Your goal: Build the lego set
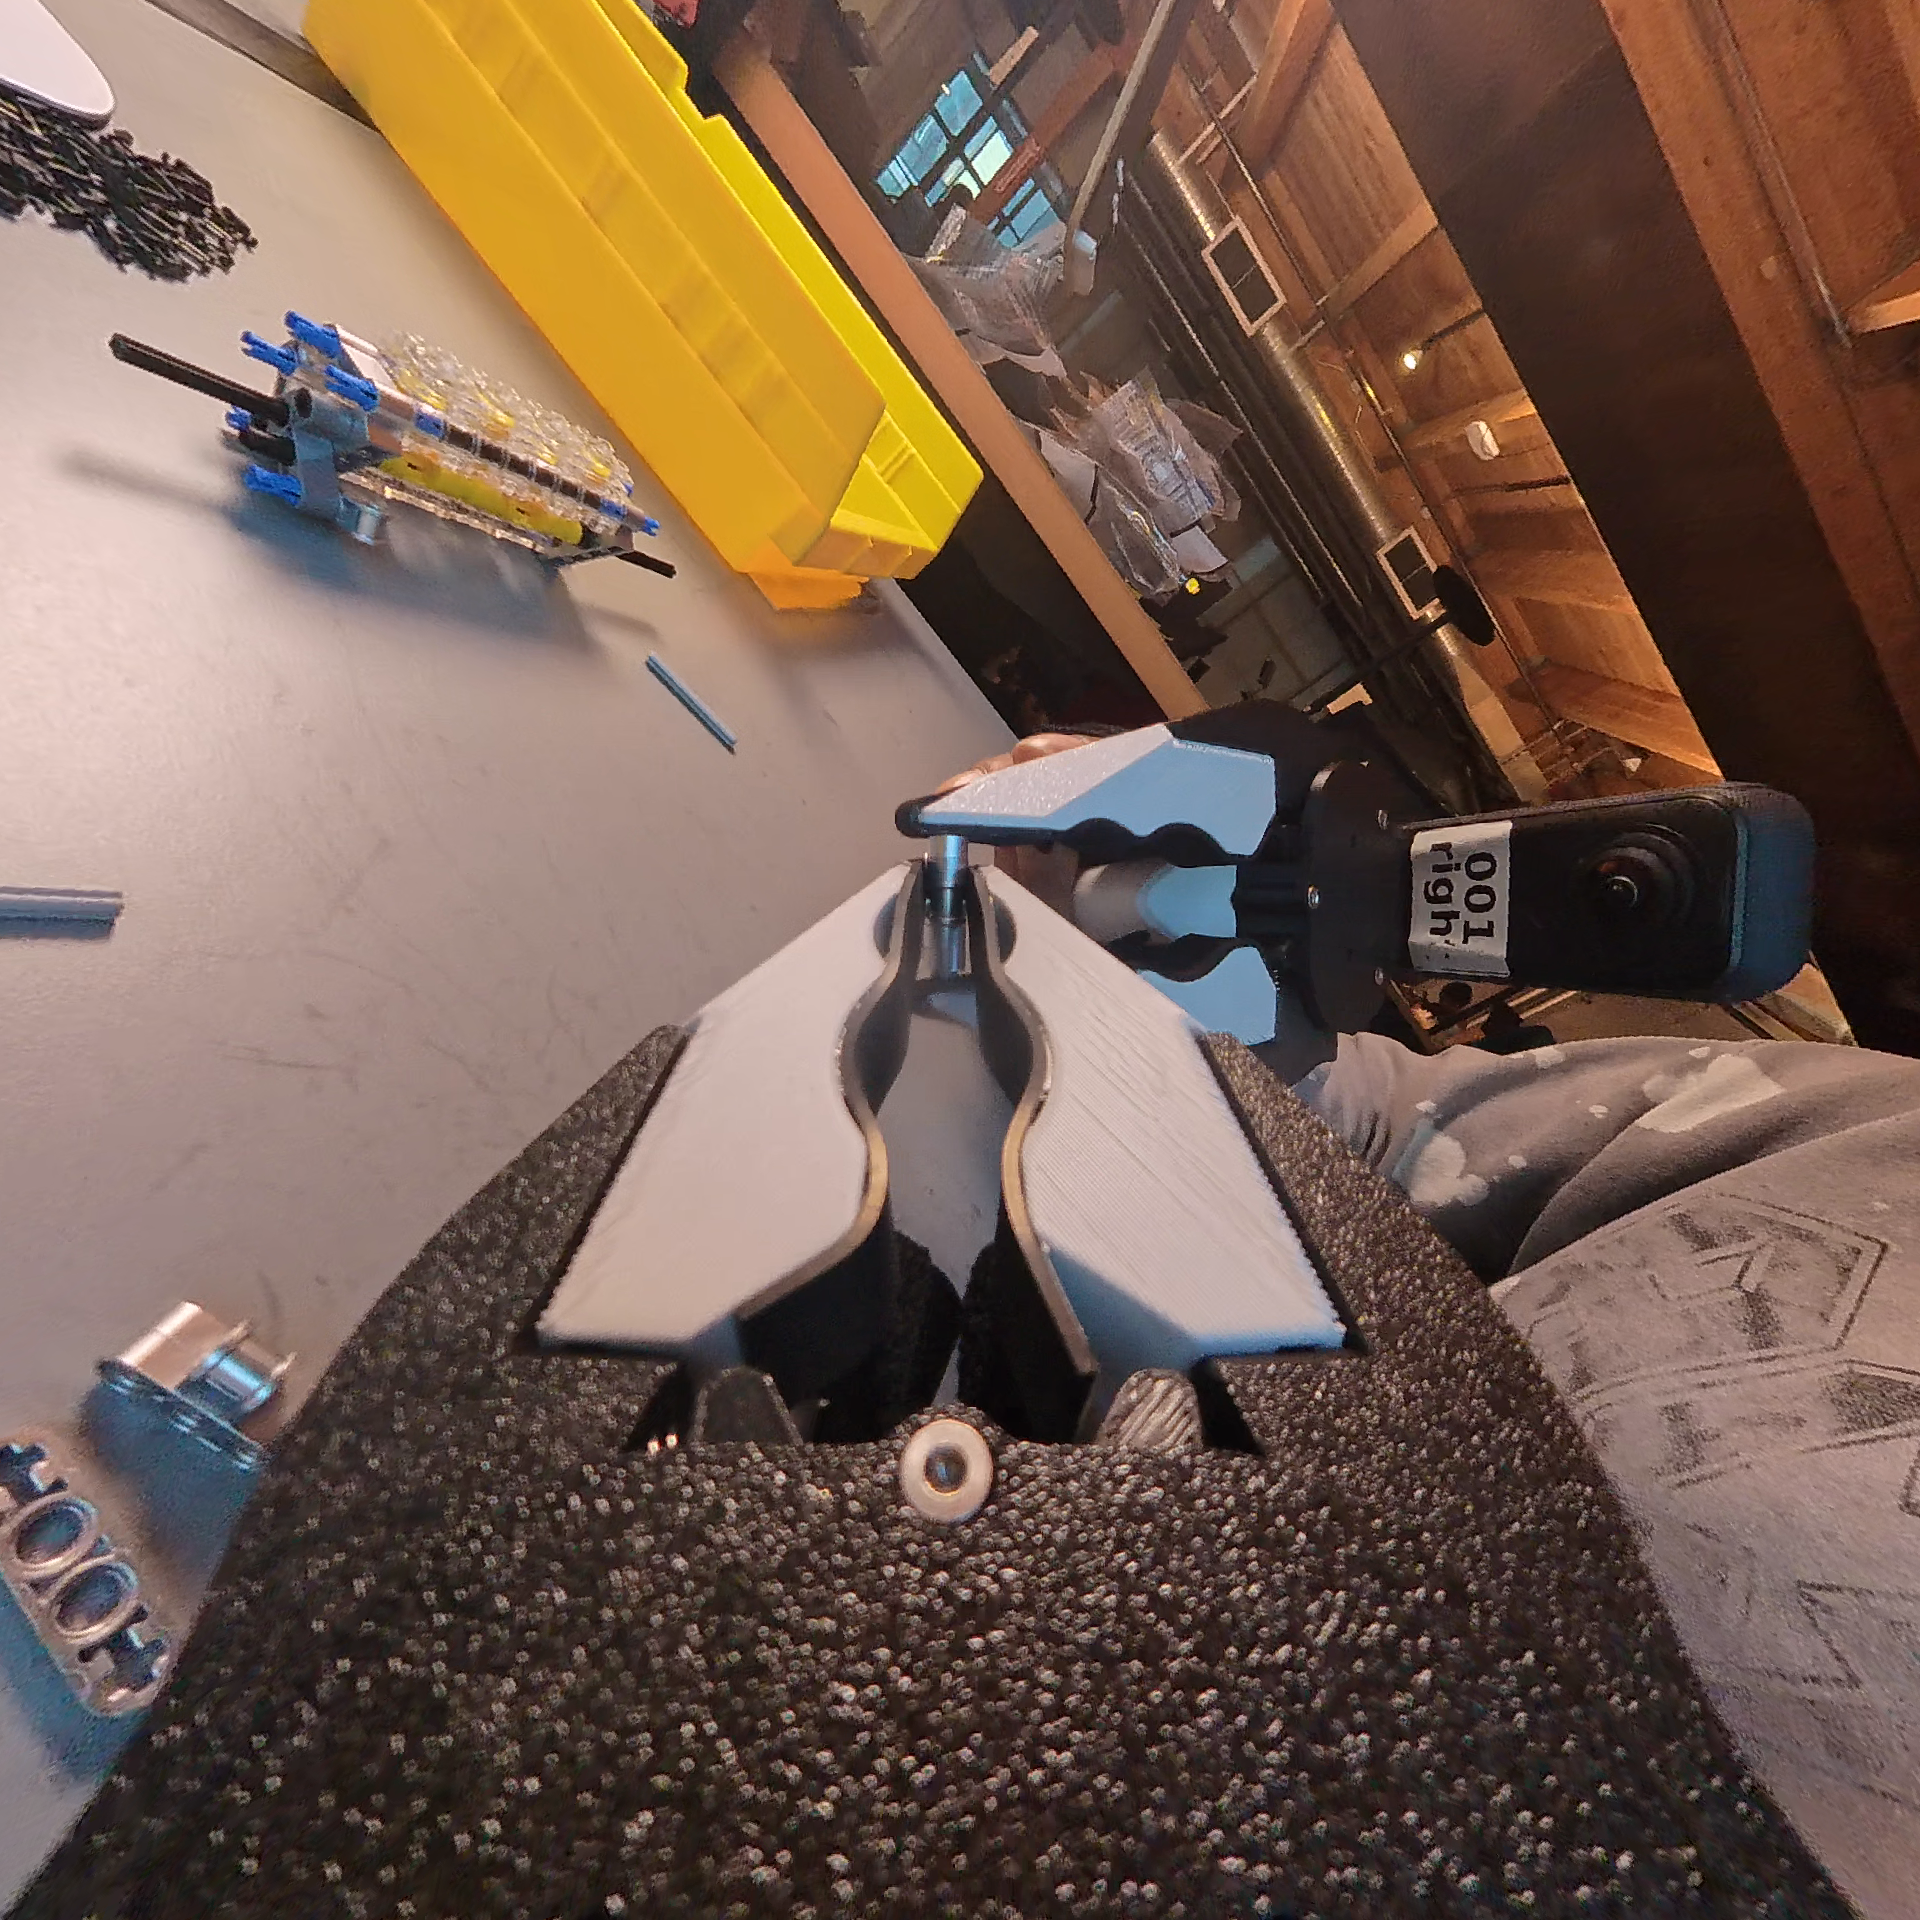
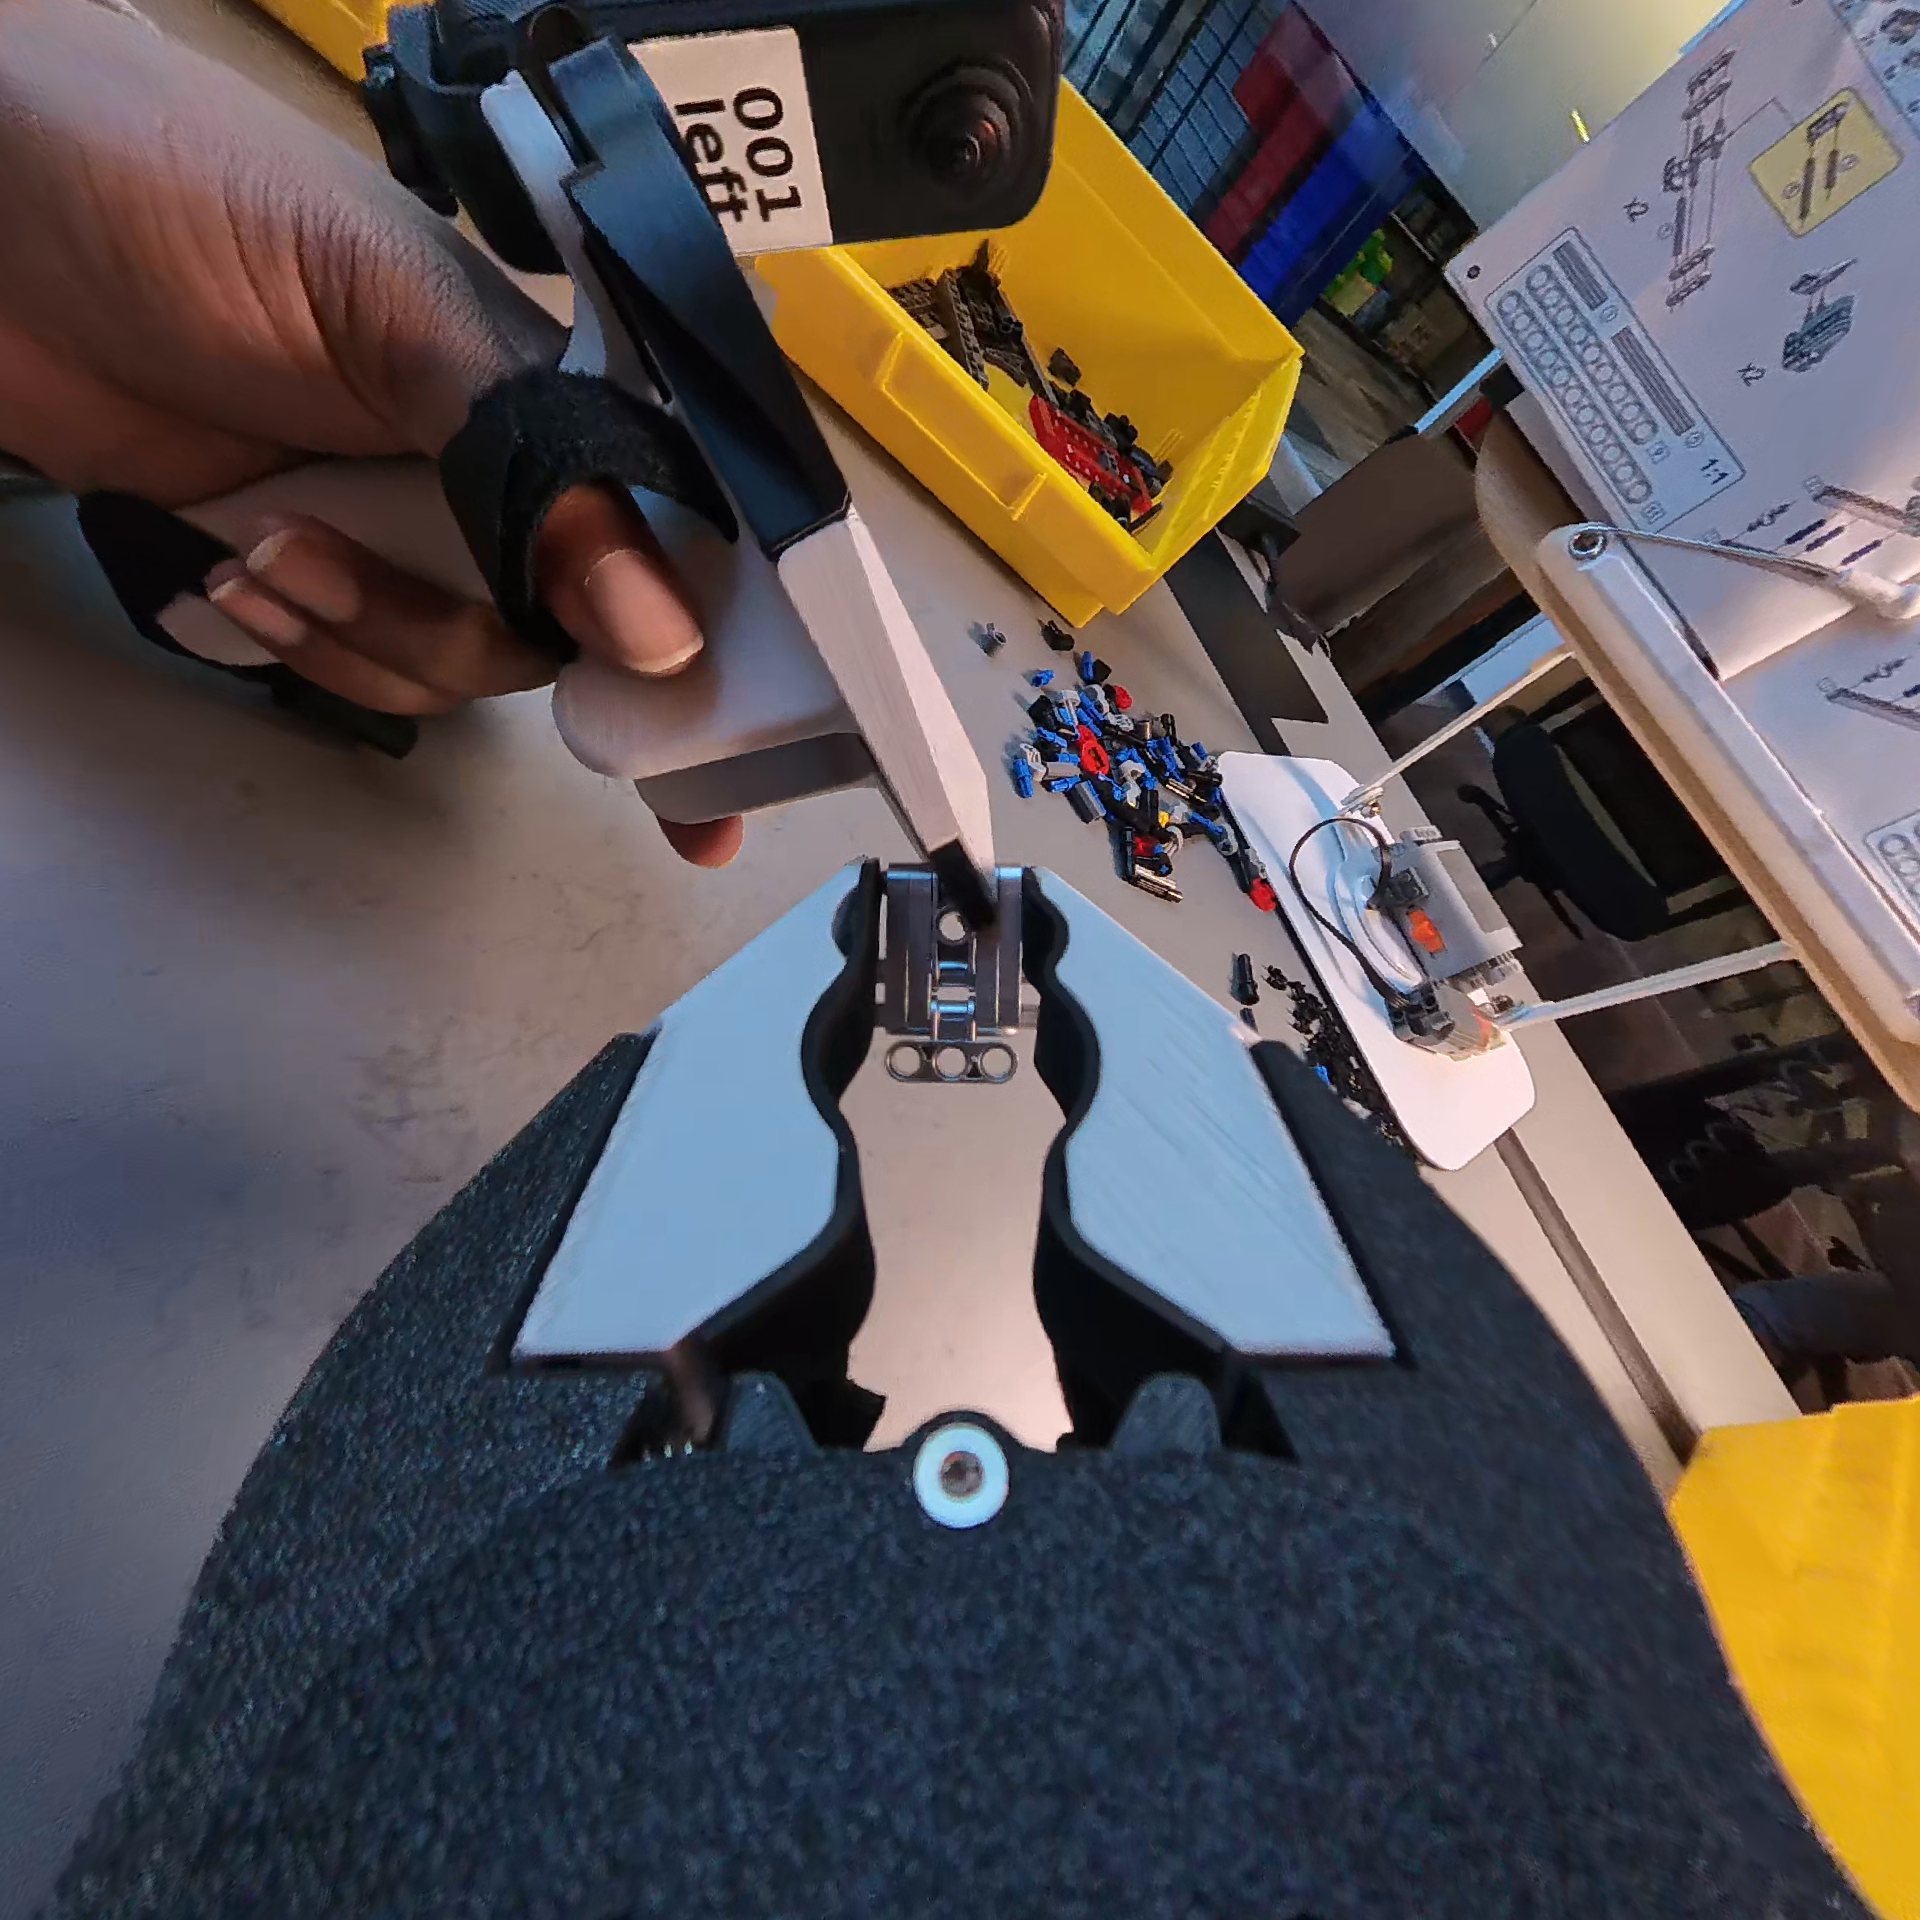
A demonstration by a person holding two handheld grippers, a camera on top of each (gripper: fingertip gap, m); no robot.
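Pinching a small grey pin (image 1: 948,902) between its fingertips, the left gripper (image 1: 943,883) is closed on that pin, which stands out past the tips toward the right gripper (image 1: 1039,831) just ahead. In the right wrist view, the right gripper (image 2: 951,914) is clamped on a grey beam assembly (image 2: 951,982), whose three-hole end hangs back between the fingers. The left gripper (image 2: 961,883) comes down from above, its dark tip touching the top of the assembly beside a round hole. A hand (image 2: 291,416) grips the left tool's handle. Well apart on the grey table (image 1: 364,831) lie a clear-and-blue built block (image 1: 436,447), a yellow bin (image 2: 1091,416) and a scatter of small parts (image 2: 1122,769).
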